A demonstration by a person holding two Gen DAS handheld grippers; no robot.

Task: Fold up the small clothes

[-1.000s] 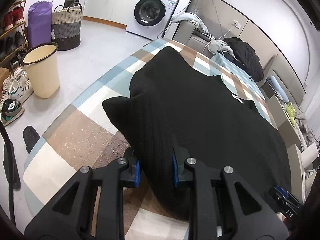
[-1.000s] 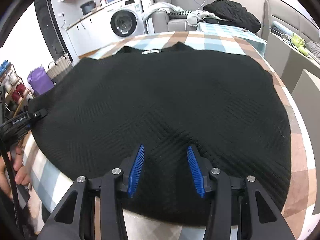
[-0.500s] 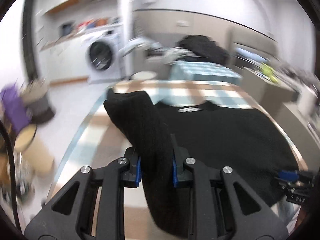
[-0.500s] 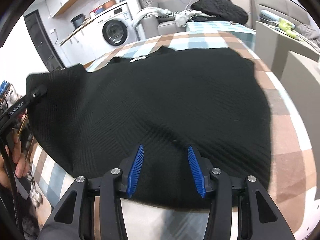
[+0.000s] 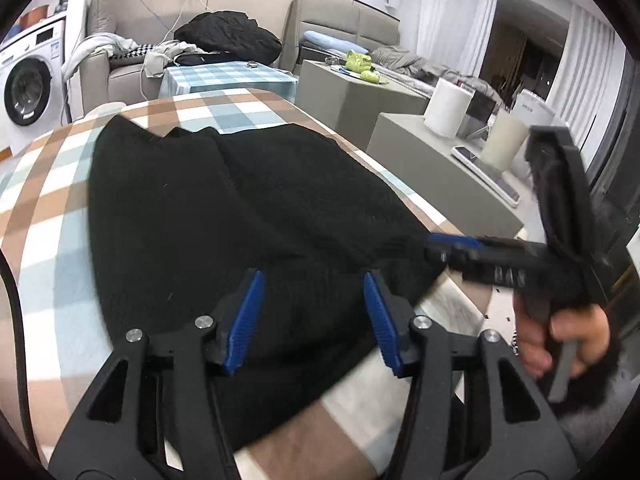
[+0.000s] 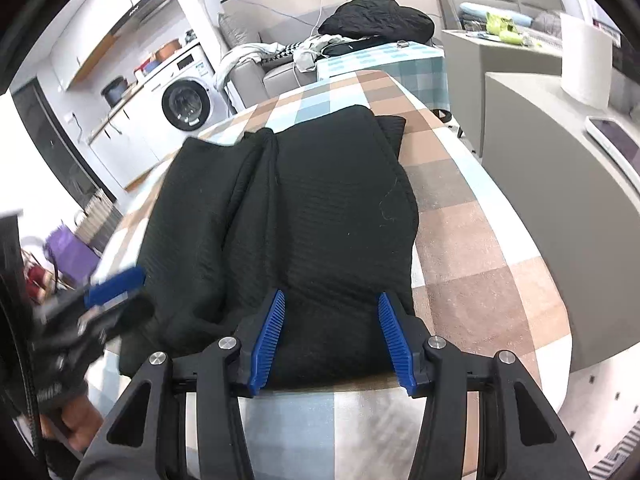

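Note:
A black knit garment (image 5: 240, 208) lies on the checked table (image 5: 40, 208), its left side folded over the middle along a lengthwise ridge. My left gripper (image 5: 314, 320) hovers over the near hem. Its jaws are opening, the cloth lies under the gap, and neither pad presses it. In the right wrist view the same garment (image 6: 320, 220) runs away from my right gripper (image 6: 332, 338), whose jaws are easing slightly wider over the hem and grip nothing. Each gripper shows in the other's view: the right gripper (image 5: 456, 244) held in a hand, the left gripper (image 6: 114, 282) blurred.
Grey cabinets (image 5: 440, 168) stand close to the table's right edge and carry a paper roll (image 5: 446, 106). Behind the table are a sofa with a black jacket (image 6: 376, 20) and a washing machine (image 6: 186, 100). A purple bag (image 6: 66, 248) sits on the floor at left.
My left gripper carried the garment's left side up and across onto the middle, then let it go, its jaws now apart. The right gripper shifted along the hem with its jaws still apart.

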